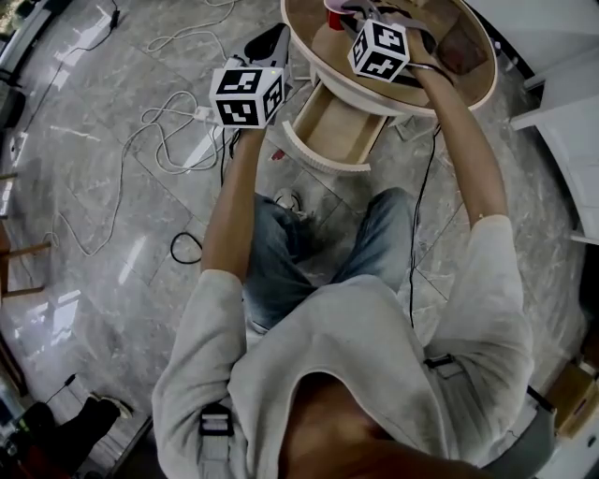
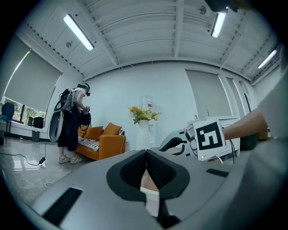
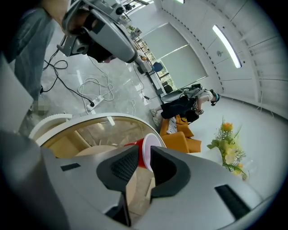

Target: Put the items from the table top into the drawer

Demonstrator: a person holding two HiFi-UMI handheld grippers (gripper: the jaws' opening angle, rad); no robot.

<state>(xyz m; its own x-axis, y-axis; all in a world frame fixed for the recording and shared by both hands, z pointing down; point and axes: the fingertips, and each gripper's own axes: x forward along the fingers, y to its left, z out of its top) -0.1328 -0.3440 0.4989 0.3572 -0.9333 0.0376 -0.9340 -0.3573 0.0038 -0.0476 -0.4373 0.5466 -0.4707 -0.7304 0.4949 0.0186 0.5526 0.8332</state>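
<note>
A red cup (image 3: 140,153) with a white inside lies on its side on the round wooden table (image 1: 468,94); the cup (image 1: 334,14) is at the top edge of the head view. My right gripper (image 3: 144,166) points down at it, jaws apart, the cup's rim just past the tips and the pads not pressing on it. Below the table's near edge the pale wooden drawer (image 1: 332,126) stands pulled out with nothing in it. My left gripper (image 1: 277,33) hovers left of the table beside the drawer. Its pads (image 2: 155,168) meet at the tips with nothing held.
White cables (image 1: 178,140) and a power strip (image 1: 201,114) lie on the marble floor to the left. White furniture (image 1: 571,122) stands at the right. A dark flat item (image 1: 459,47) sits on the table's right side. A person (image 2: 69,121) stands by an orange sofa (image 2: 101,141).
</note>
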